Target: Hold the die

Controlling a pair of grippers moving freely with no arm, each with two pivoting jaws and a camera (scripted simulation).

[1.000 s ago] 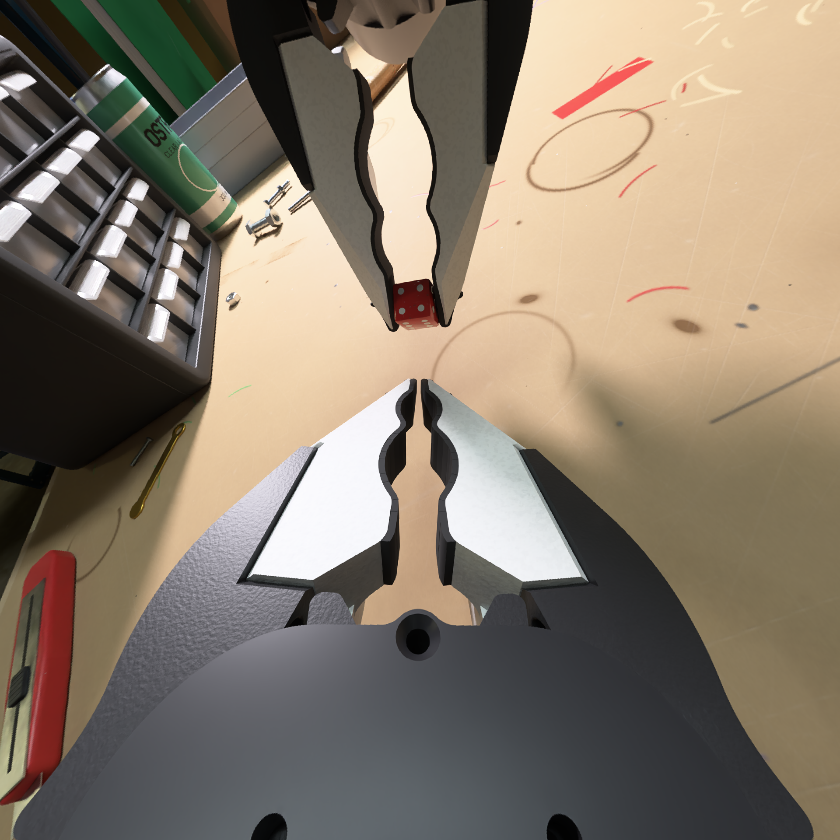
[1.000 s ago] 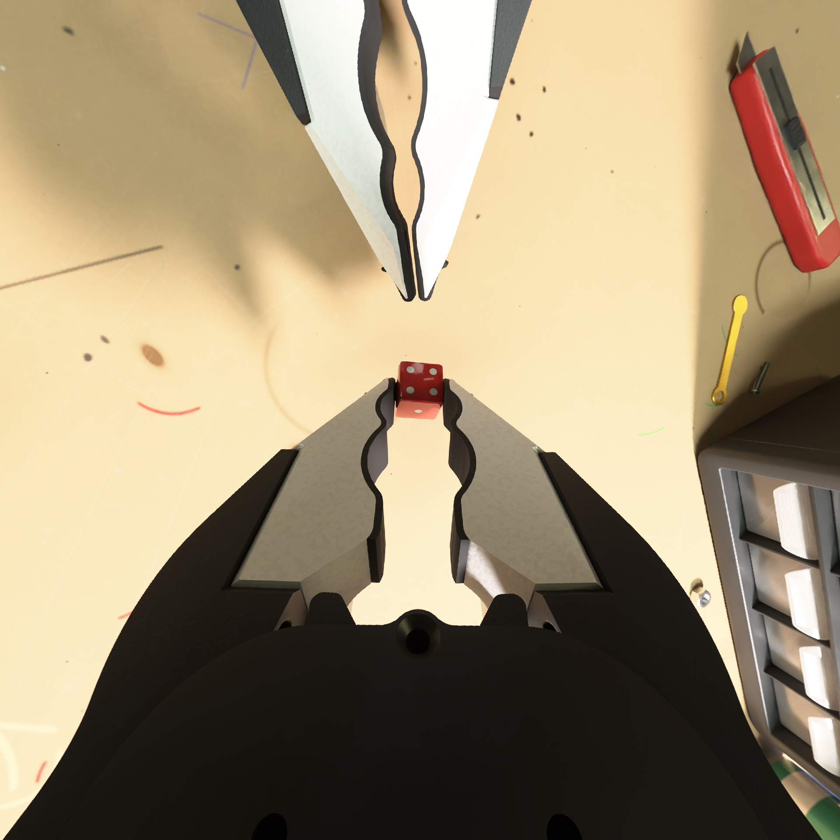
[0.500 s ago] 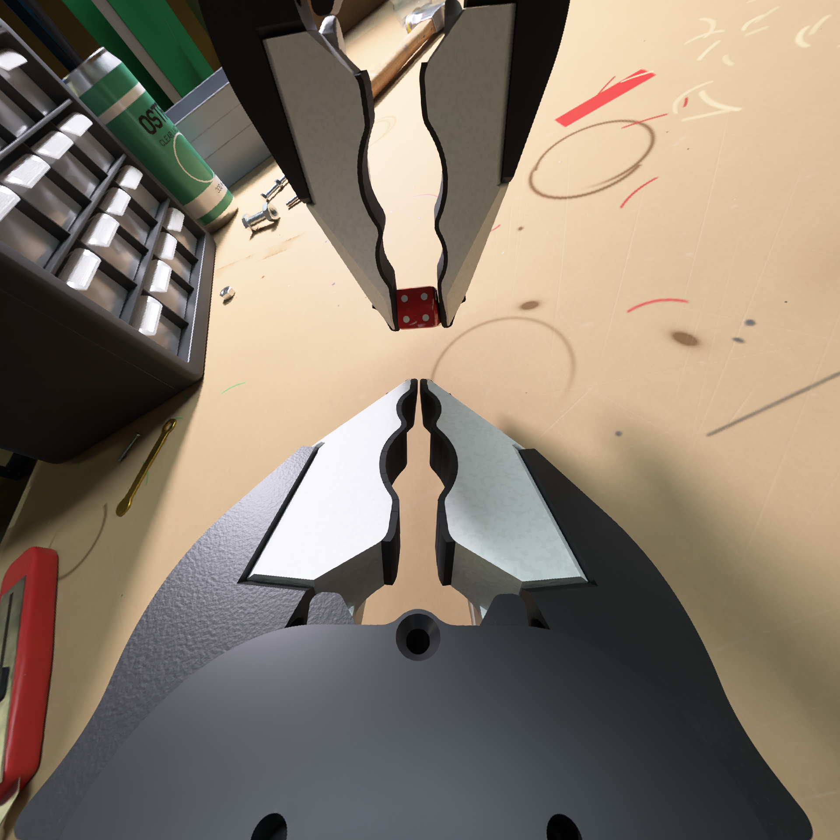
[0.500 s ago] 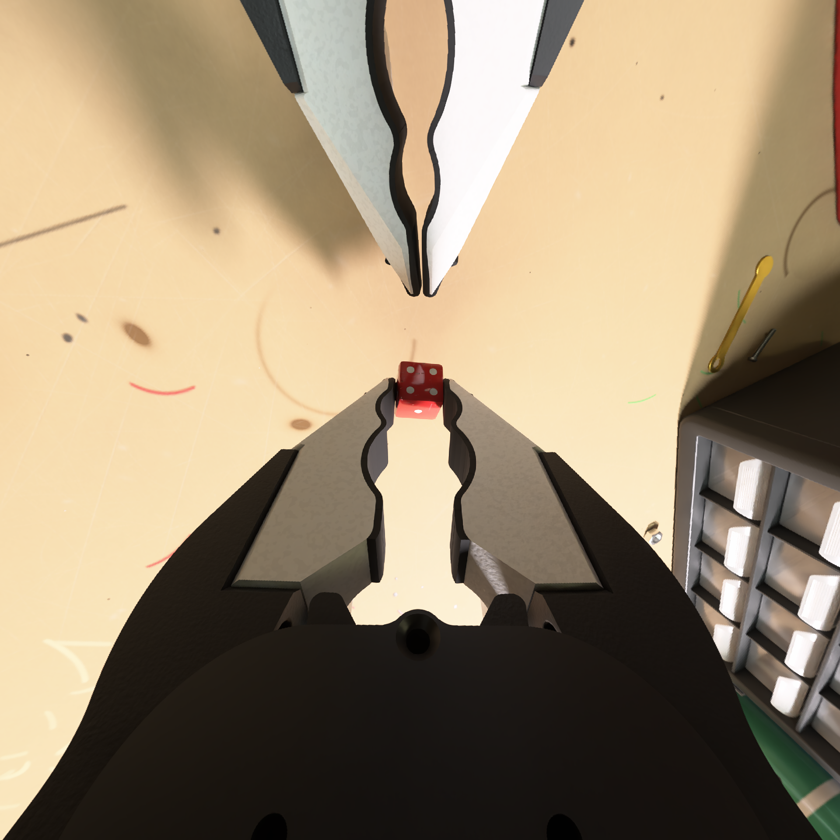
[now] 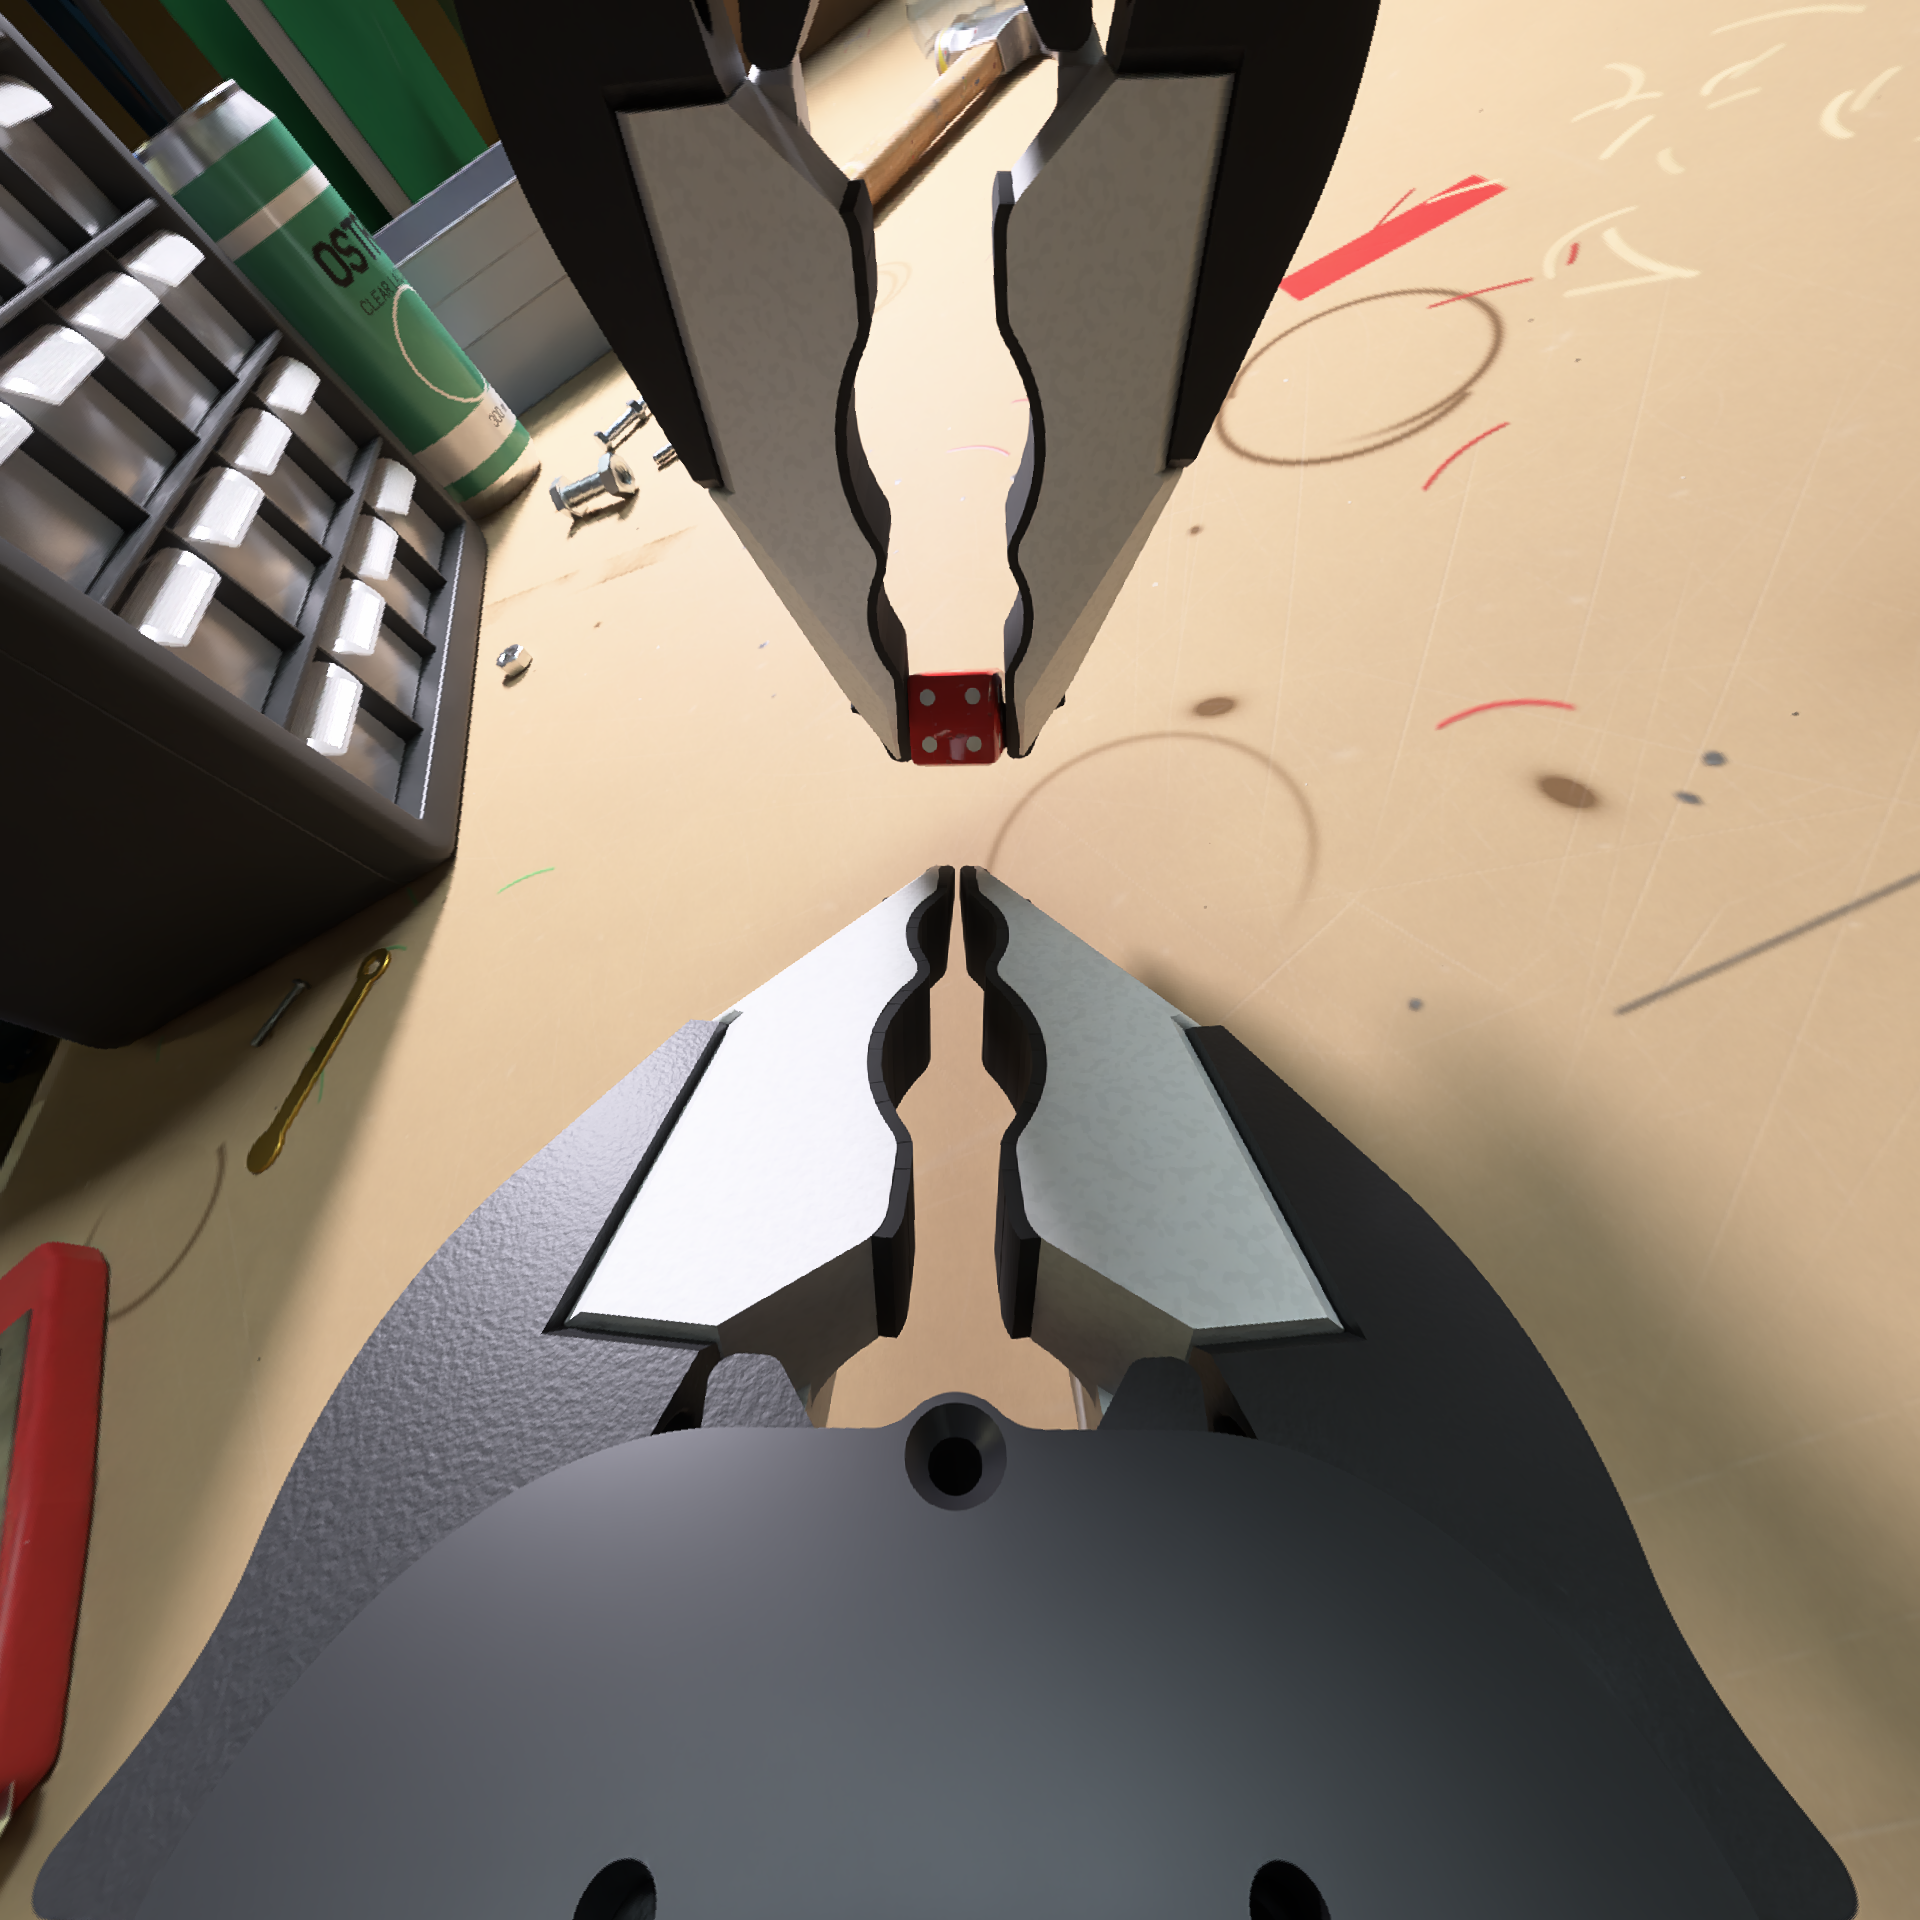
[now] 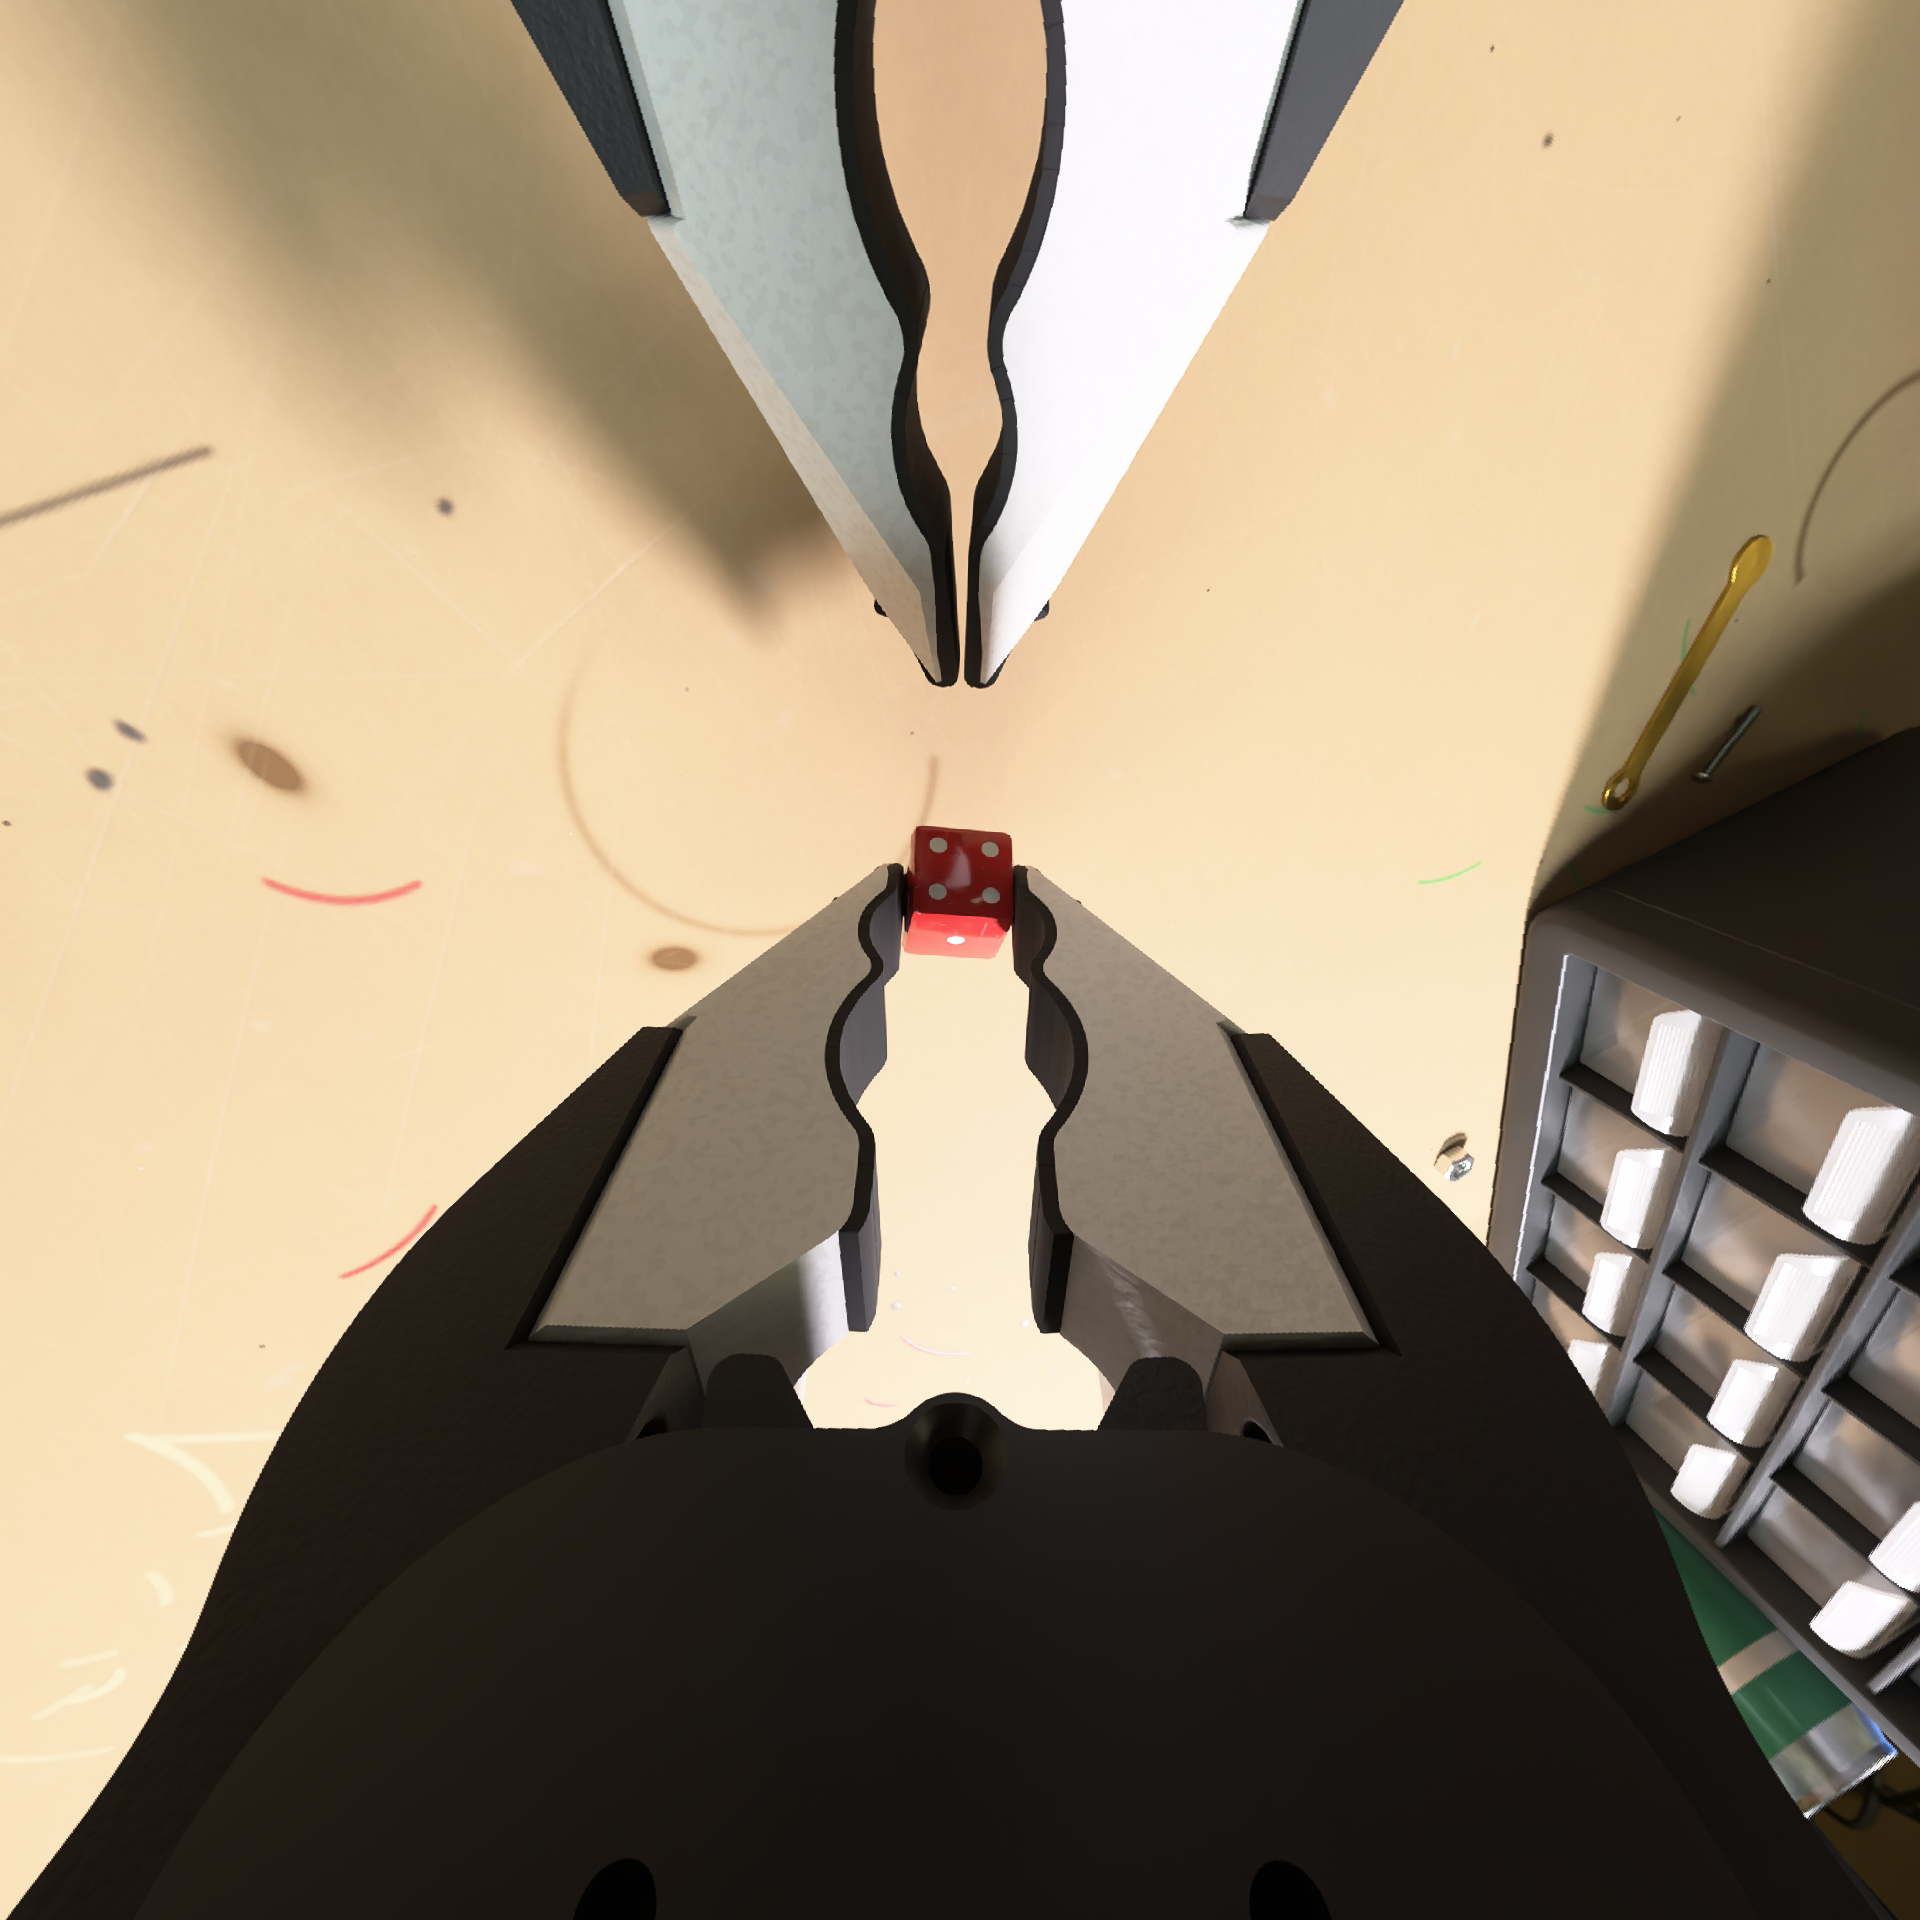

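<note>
A small red die with white pips sits pinched between the tips of my right gripper, which is shut on it above the tan workbench. In the left wrist view the same die shows between the right gripper's fingertips straight ahead. My left gripper is shut and empty, its tips a short gap away from the die and pointing at it. In the right wrist view the left gripper hangs in from the top, facing the die.
A dark drawer cabinet stands at the left, with a green can, bolts and a nut near it. A brass cotter pin and a red utility knife lie at the left. A hammer handle shows behind.
Both grippers have risen from the bench, staying tip to tip. The die stays clamped in the right gripper; the cabinet has drifted closer in the right wrist view.
</note>
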